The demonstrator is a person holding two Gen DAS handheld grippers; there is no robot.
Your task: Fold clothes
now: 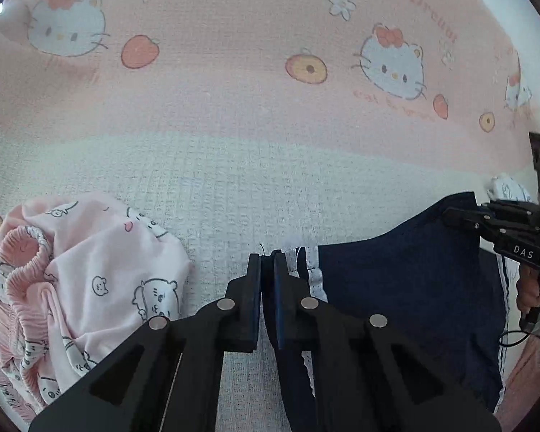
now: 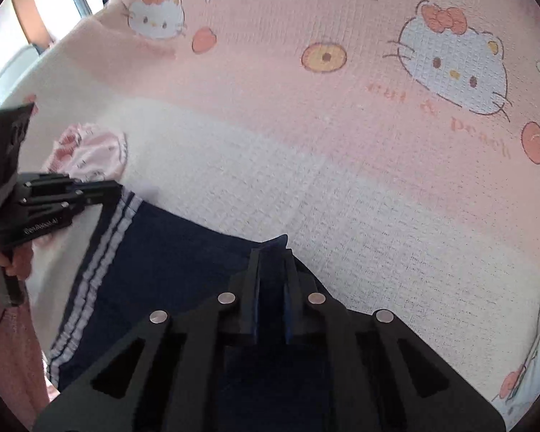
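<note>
Left gripper (image 1: 268, 257): nearest in the left wrist view; its jaws are pressed together on the striped corner of the navy garment, with a sliver of dark cloth showing between the pads.
Right gripper (image 2: 271, 252): nearest in the right wrist view; its jaws are clamped on the opposite navy corner, a point of cloth poking up past the tips.
Navy garment (image 1: 406, 280): dark blue cloth with white stripes (image 2: 100, 252) along one edge, stretched between the two grippers and hanging just above the bed cover.
Hands: a hand (image 1: 532, 291) grips the right tool's handle at the right edge of the left wrist view; another hand (image 2: 3, 259) holds the left tool at the left edge of the right wrist view.
Pink garment (image 1: 82, 280): a crumpled pink piece with small cartoon animals and a ruffled elastic band, lying on the cover left of the left gripper, apart from the navy cloth.
Bed cover (image 1: 234, 180): waffle-textured, white band close by, pink farther off with cat faces, peaches and flowers.
Far right: a small white printed cloth (image 1: 505, 187) lies beyond the navy corner.
</note>
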